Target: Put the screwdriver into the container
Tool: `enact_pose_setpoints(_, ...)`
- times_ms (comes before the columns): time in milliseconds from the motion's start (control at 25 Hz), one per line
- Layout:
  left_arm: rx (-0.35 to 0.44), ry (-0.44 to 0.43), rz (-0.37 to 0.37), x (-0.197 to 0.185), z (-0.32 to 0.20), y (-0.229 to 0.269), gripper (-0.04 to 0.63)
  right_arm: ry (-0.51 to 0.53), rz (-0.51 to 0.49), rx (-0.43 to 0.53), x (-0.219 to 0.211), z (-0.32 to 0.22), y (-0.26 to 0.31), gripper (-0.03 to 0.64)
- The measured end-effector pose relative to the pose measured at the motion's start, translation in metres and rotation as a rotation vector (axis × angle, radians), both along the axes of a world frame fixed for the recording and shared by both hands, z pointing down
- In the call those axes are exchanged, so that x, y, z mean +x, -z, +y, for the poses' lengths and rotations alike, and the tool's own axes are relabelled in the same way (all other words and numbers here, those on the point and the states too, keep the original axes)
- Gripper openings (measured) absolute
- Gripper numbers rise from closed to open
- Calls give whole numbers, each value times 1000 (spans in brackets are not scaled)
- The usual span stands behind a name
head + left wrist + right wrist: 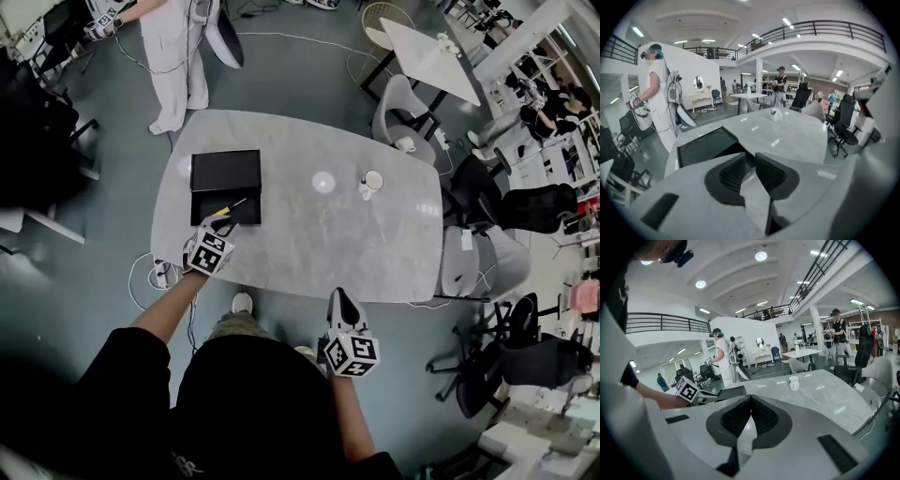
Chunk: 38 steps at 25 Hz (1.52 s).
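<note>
The screwdriver [232,207] lies on the near half of the black container [225,169], which sits at the left end of the gray table [309,244]. Its yellow end points toward the left claw [218,228], and that claw is just beside it at the container's near edge. The left claw's two jaws are a little apart and nothing is between them (its own view shows only table and the black container ahead). The right claw [341,298] is well apart from all this, held off the near edge of the table, and its jaws are closed together on nothing. A white cup [373,180] stands further along the table.
</note>
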<state>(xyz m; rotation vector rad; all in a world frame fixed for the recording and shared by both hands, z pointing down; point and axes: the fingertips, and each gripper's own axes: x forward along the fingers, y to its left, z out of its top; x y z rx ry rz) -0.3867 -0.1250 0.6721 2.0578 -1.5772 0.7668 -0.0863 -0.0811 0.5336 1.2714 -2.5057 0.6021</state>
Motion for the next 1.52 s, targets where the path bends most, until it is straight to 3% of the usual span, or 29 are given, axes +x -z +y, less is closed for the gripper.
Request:
enact_pose_setpoints(160, 119, 30, 167, 85, 19, 69, 68, -59, -36, 16, 53, -2, 20, 11)
enact_pose_setpoints(400, 311, 25, 316, 200, 35, 157, 31, -146, -54, 112, 136, 2, 65, 12)
enact_pose_setpoints(680, 375, -86, 358, 317, 53, 205, 17, -199, -31, 209, 224, 7, 99, 11)
enact_pose_setpoints(1040, 403, -167, 335, 389, 65, 216, 17, -231, 6, 254, 277, 23, 102, 11)
enact_pose_setpoints(1520, 405, -165, 318, 414, 81, 209, 17, -200, 10, 247, 280, 33, 87, 11)
